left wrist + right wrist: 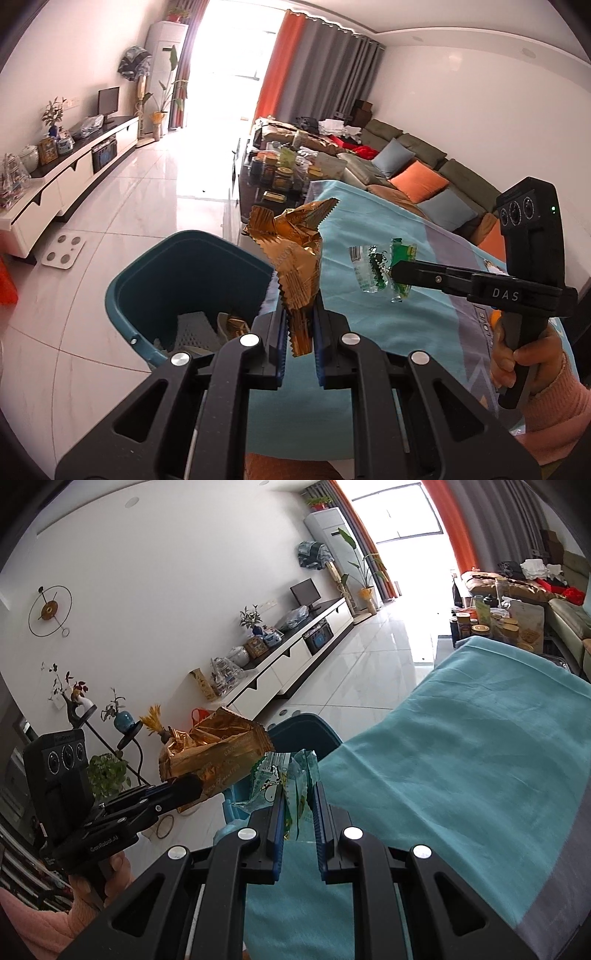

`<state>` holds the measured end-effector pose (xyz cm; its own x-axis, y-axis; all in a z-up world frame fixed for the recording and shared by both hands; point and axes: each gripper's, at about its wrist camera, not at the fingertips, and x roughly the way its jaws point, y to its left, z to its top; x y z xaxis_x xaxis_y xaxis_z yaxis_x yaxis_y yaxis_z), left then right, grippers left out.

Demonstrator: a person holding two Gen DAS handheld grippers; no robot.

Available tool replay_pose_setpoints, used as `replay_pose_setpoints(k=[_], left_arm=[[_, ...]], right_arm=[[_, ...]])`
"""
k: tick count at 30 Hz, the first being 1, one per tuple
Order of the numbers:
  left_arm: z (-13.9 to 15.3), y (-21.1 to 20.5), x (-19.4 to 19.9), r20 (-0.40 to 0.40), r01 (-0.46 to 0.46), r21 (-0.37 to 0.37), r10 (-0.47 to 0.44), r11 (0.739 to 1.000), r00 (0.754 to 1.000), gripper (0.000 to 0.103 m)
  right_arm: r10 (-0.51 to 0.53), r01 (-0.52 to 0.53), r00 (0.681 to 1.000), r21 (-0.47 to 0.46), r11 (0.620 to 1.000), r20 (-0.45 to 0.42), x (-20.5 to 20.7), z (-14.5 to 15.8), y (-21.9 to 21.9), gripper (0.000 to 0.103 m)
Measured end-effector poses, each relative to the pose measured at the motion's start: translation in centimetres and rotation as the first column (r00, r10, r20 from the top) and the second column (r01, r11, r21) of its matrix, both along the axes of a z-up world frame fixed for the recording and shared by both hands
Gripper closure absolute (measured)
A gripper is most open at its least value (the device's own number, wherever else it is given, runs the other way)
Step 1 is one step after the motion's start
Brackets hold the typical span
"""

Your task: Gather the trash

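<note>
Crinkled glossy gold foil wrapper (299, 258), matt plastic bin (147, 288), soft teal cloth (461, 738)

Crumpled gold wrapper (297, 254) and green-white wrapper (373, 267), aloft beside teal bin (147, 280).

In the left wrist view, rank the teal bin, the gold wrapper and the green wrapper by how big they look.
1. teal bin
2. gold wrapper, though it sits nearer the camera, so its true size is unsure
3. green wrapper
</note>
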<state>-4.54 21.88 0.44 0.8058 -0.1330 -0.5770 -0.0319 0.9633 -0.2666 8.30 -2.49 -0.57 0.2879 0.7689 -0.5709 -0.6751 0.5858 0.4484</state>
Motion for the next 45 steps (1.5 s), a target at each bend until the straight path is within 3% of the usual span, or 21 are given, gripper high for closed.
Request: replay_pose_setpoints(k=[22,45], left_arm=[[-1.9,3.5,0.7,-0.054,-0.105,-0.003,0.105,0.994,0.993,0.091],[-6.2,6.3,4.0,-0.148,-0.172,-0.013,0.168,0.985,0.975,0.09]], right_arm=[[0.072,-0.07,0.997,-0.066,0.995,0.022,1.6,0.1,6.2,0.09],[0.101,-0.103,0.995,-0.162,0.981,-0.021,3.1,-2.3,12.6,0.086]])
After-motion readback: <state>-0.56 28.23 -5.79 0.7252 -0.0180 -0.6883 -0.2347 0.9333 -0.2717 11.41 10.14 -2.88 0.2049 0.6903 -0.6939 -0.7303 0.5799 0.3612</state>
